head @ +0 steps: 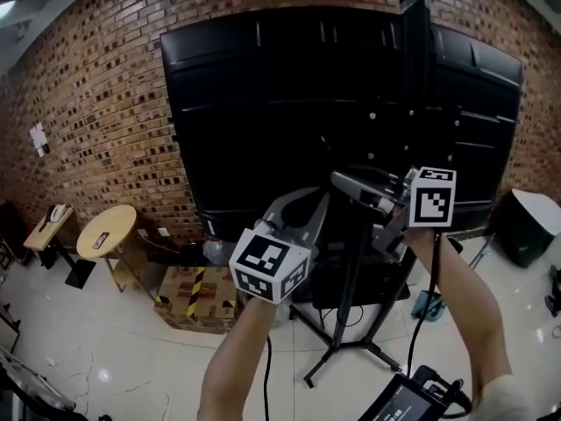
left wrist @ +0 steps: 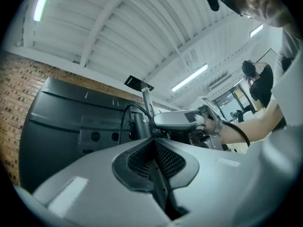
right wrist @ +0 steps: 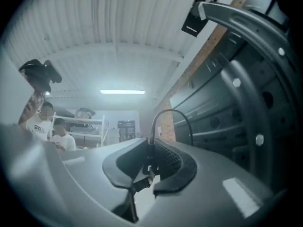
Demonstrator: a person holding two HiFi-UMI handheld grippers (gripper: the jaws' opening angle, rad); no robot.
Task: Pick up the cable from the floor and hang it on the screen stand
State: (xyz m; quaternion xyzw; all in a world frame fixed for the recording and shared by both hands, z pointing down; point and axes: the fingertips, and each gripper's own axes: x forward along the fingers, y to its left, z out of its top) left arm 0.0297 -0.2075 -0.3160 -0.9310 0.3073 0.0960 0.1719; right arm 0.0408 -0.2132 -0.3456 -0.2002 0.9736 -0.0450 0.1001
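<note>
Head view: both grippers are raised in front of the black back of the screen (head: 289, 103), close to each other near the stand (head: 352, 323) pole. Left gripper (head: 302, 198) points up; right gripper (head: 337, 181) points left, just above and to its right. The cable is hard to pick out here against the dark screen. Brick wall (head: 114, 103) is behind, with a box (head: 197, 298) and a round table (head: 105, 231) on the floor at left.

Left gripper view: the left gripper (left wrist: 152, 138) has its jaws pressed together on the cable (left wrist: 125, 113), which loops up and left from the tips in front of the screen back (left wrist: 61, 126). The right gripper (left wrist: 182, 119) sits just past the tips, level with them.

Right gripper view: the right gripper (right wrist: 150, 148) has its jaws clamped on the cable (right wrist: 168, 112) at what looks like a plug end. The cable arcs up out of the jaws and bends down to the right. The screen back (right wrist: 222, 126) and a stand bracket (right wrist: 246, 93) are close on the right. Two people (right wrist: 57, 136) are far off at left.

The cable is off the floor, held in both grippers next to the stand.
</note>
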